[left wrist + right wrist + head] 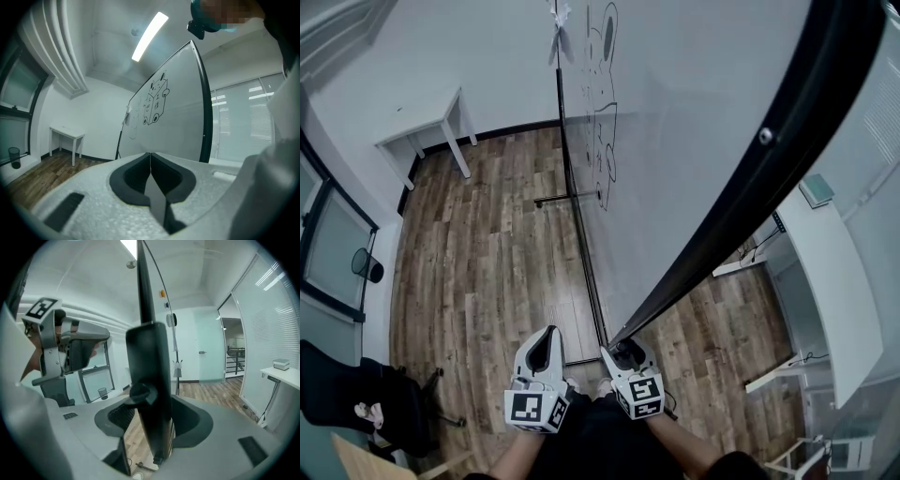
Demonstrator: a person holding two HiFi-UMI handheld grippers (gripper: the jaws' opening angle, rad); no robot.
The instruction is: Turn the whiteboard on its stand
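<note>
Board: the whiteboard (694, 141) hangs tilted on its stand (578, 216), its black frame (150, 380) sloping down towards me.
Handling: I judge it stiff, broad and weighty with a slick face, so I'd take the frame near the low corner.
Right tool (624, 354): spread, frame between the jaws, gap at one pad.
Left tool (546, 345): pressed together, empty.
Pose: both held low, just beside each other.

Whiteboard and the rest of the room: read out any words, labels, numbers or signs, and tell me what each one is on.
No text here can be read.
On the whiteboard: a cartoon drawing with small marks inside it, too small to read.
On the left hand-held gripper and the right hand-held gripper: only square black-and-white marker patterns, no letters.
</note>
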